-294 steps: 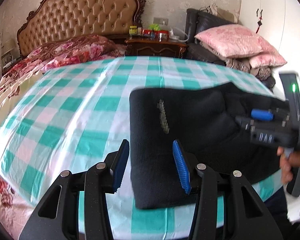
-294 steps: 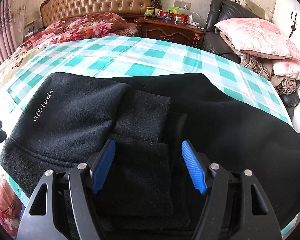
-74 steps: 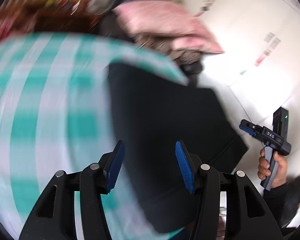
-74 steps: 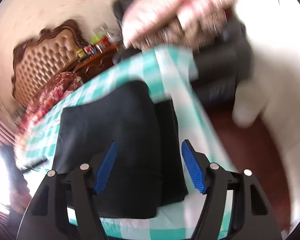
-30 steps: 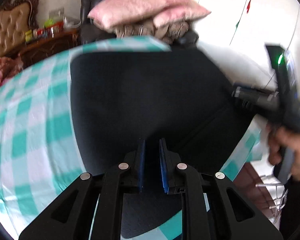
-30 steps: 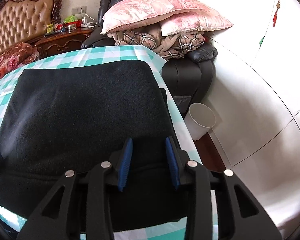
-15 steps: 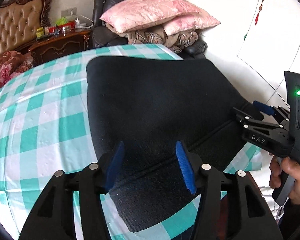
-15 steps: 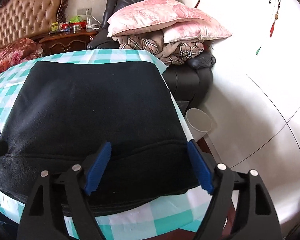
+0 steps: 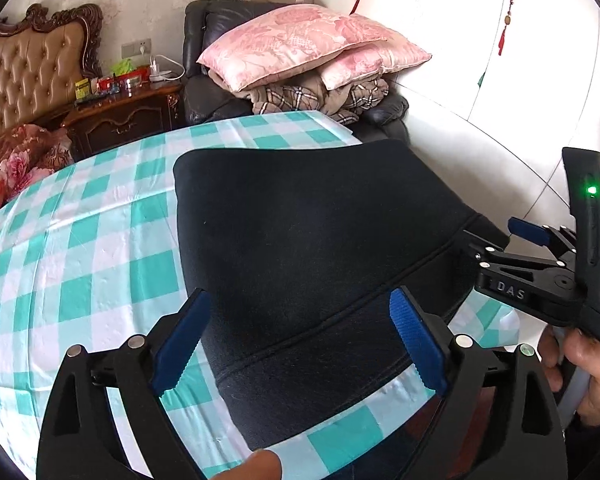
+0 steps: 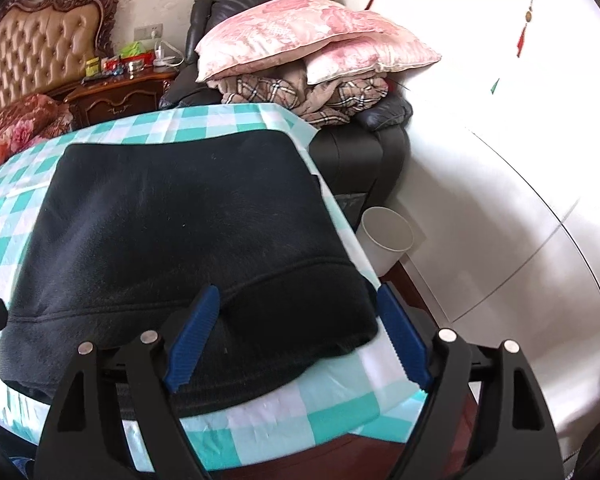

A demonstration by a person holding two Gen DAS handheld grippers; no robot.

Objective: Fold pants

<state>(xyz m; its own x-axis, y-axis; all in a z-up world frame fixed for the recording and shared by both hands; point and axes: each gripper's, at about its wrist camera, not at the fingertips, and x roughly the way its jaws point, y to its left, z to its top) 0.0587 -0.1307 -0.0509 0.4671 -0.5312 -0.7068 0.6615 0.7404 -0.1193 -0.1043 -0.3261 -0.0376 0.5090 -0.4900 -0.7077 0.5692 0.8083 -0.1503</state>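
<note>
Black pants, folded into a thick rectangle, lie flat on the table's teal-and-white checked cloth. Their ribbed band runs along the near edge. My left gripper hovers over that band; its jaws are opening, with fabric below them but no pad pressing on it. My right gripper hangs over the pants at their near right corner, at the table's edge. Its jaws are also opening and grip nothing. The right gripper's body shows in the left wrist view, held by a hand.
A black armchair piled with pink pillows and plaid blankets stands behind the table. A white bin sits on the floor by the table's right edge. A wooden nightstand, a tufted headboard and white wardrobe doors surround the table.
Both grippers were pinched on the pants' near edge a second ago; both have opened wide and drawn back and up. The pants now lie loose on the cloth.
</note>
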